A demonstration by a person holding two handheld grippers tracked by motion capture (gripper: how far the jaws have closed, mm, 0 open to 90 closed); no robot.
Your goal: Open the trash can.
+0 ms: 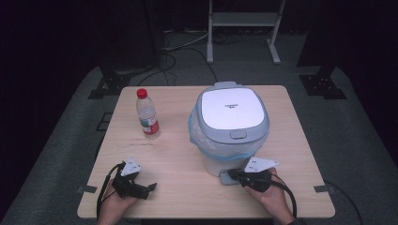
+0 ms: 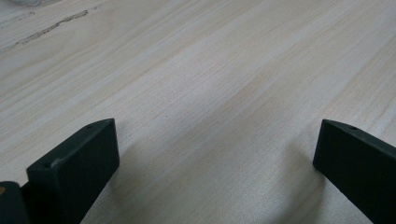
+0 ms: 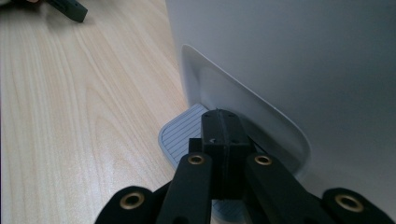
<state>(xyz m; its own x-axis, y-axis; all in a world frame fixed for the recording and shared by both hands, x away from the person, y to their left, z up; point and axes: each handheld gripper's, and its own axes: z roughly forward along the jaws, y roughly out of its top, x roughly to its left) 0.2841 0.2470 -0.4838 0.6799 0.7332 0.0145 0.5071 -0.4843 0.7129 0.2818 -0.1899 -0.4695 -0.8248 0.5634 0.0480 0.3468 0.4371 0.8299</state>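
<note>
Right claw (image 3: 219,122): jaws pressed together with nothing between them, tips lying on the ribbed grey pedal (image 3: 180,130) at the foot of the bin (image 1: 232,129). In the high view this claw (image 1: 233,175) sits at the near right of the surface (image 1: 187,187), held in the person's right hand (image 1: 272,197), with its tips at the pedal (image 1: 225,177), which juts from the bin's near side. In the right gripper view the bin's pale wall (image 3: 289,56) rises directly beyond the pedal, and a curved panel meets the pedal at its base. Left claw (image 2: 217,154): jaws spread wide, nothing between them, bare wood grain of the surface (image 2: 210,70) visible in the gap. In the high view this claw (image 1: 151,188) lies at the near left, held in the left hand (image 1: 115,206), pointing right, well apart from the bin. The bin stands at the centre right of the surface, its white and grey lid (image 1: 232,110) closed and a blue-edged liner bag (image 1: 197,136) folded over the rim below the lid. A clear bottle (image 1: 147,115) with a red cap and red label stands upright at the far left, apart from the bin and from both claws. Beyond the surface, on the floor, cables (image 1: 173,56) and a white frame (image 1: 244,28) are visible.
</note>
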